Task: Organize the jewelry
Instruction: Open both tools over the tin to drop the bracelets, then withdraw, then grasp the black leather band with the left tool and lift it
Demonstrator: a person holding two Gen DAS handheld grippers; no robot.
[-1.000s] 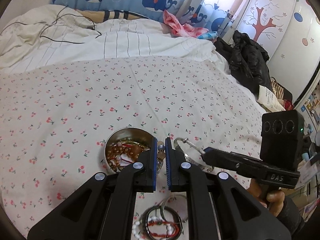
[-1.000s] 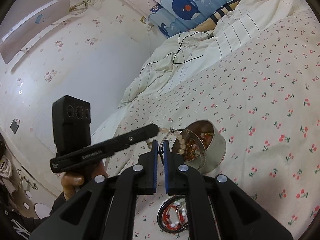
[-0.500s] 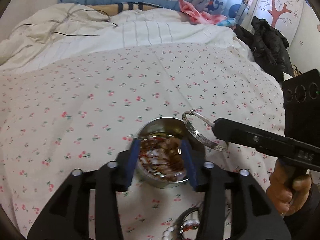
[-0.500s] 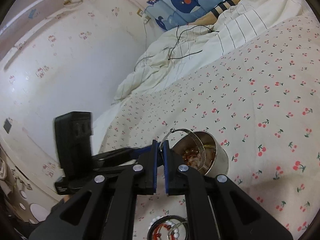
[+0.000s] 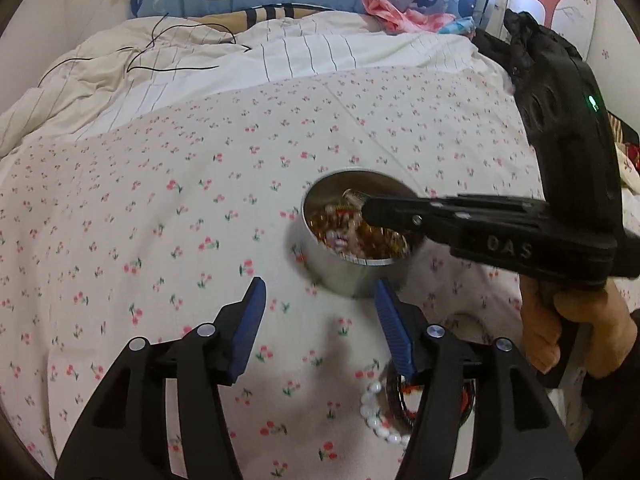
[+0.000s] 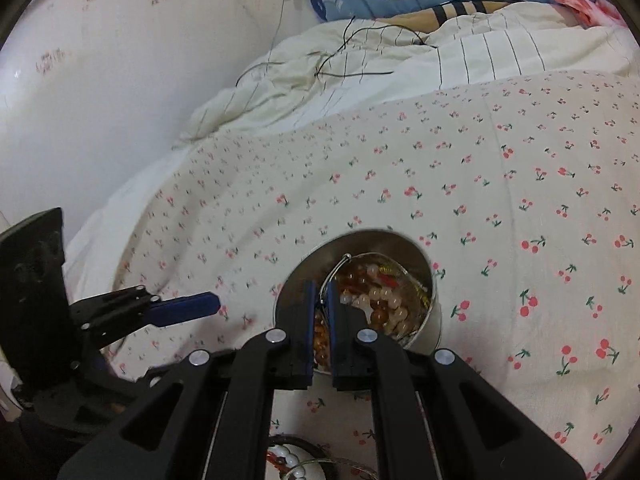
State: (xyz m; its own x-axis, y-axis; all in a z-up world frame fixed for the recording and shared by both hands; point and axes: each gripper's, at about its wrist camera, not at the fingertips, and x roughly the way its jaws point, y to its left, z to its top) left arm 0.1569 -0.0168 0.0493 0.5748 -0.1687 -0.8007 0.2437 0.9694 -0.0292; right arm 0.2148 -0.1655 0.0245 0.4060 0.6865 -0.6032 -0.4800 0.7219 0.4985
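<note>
A round silver tin (image 5: 352, 276) full of amber and pale beads sits on the cherry-print bedsheet; it also shows in the right wrist view (image 6: 428, 320). My right gripper (image 6: 320, 292) is shut on a silver bangle (image 6: 374, 258) and holds it inside the tin's mouth. In the left wrist view the right gripper (image 5: 366, 210) reaches over the tin from the right. My left gripper (image 5: 318, 292) is open and empty, just in front of the tin. A pile of bead bracelets (image 5: 384, 412) lies below it; the pile also shows in the right wrist view (image 6: 296, 464).
A rumpled striped duvet (image 5: 200, 68) with a black cable lies at the back. Black clothing (image 5: 532, 40) sits at the far right by the wall. A white wall (image 6: 100, 60) borders the bed on the left.
My left gripper let go of the beads, opened wide and pulled back from the tin. My right gripper lowered the bangle into the tin's mouth.
</note>
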